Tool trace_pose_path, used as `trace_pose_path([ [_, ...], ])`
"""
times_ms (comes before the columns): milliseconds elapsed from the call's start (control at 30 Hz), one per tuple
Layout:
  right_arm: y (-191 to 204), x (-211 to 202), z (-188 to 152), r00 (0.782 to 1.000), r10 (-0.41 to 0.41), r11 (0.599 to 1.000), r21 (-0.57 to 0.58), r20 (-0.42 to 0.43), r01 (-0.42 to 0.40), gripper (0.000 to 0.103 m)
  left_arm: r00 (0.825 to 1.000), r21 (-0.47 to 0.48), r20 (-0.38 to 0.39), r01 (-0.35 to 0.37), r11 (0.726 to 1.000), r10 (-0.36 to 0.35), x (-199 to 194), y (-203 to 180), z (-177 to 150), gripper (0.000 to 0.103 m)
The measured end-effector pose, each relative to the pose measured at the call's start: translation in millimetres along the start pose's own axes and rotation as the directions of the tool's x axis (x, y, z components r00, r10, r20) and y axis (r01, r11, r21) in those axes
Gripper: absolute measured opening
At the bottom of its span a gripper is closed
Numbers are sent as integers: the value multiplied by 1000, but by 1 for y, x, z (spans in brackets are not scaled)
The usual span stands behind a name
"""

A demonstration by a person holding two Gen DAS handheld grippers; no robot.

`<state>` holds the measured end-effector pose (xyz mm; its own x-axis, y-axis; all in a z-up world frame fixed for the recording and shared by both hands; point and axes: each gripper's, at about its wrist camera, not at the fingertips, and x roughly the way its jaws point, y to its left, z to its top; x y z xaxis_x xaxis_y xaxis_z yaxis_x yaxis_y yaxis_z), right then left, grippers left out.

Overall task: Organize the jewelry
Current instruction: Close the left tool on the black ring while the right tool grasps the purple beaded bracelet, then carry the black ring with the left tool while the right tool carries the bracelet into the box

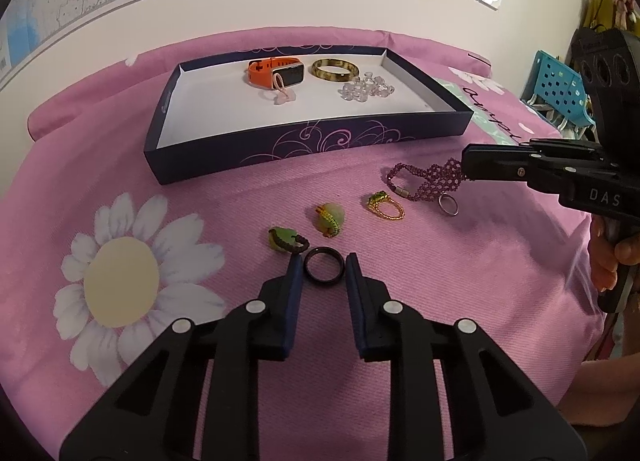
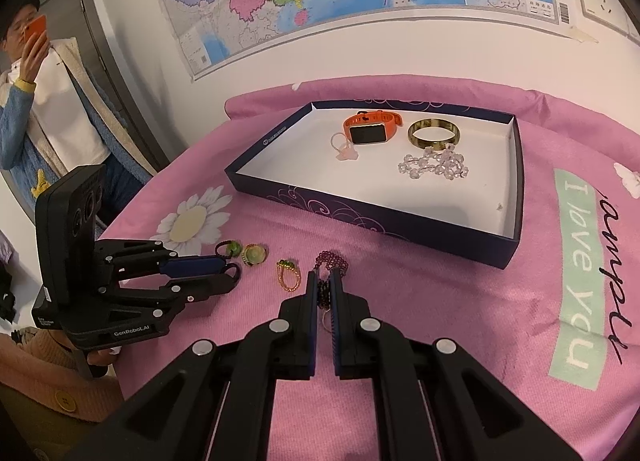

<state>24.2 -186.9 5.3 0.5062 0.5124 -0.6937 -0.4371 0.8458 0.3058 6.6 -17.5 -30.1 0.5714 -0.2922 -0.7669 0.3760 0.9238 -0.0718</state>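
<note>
The black ring (image 1: 324, 270) lies flat on the pink cloth (image 1: 460, 301), exactly between the two blue pads of the left gripper (image 1: 323, 266). The pads stand at the ring's left and right sides, very close to its outer edge, but whether they already press on it I cannot tell. The gap is narrow, about as wide as the ring itself. The ring is round, so it has no long axis to line up with. I judge the coming move is to finish the pinch and lift the ring to the box (image 1: 304, 149), which stands farther away, toward the wall.

The left gripper points downward to the cloth at a slant, with its tips low beside the ring. The right gripper (image 2: 325, 289) also slants down, on the right side of the scene, and its fingers are closed on the purple beaded bracelet (image 2: 329, 261). A silver ring (image 1: 448, 205) lies just beside the bracelet. Three green rings (image 1: 330, 219) wait between the two grippers.
</note>
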Motion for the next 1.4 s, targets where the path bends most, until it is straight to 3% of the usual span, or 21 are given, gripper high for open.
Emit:
trace_pose_path([
  [300, 1, -2, 2, 1000, -2, 1000, 2, 11, 2, 5, 1000, -7, 3, 1, 1000, -1, -2, -1, 3, 22],
  [1400, 6, -18, 32, 997, 7, 998, -55, 74, -3, 5, 992, 13, 128, 3, 1000, -4, -34, 0, 38, 22],
])
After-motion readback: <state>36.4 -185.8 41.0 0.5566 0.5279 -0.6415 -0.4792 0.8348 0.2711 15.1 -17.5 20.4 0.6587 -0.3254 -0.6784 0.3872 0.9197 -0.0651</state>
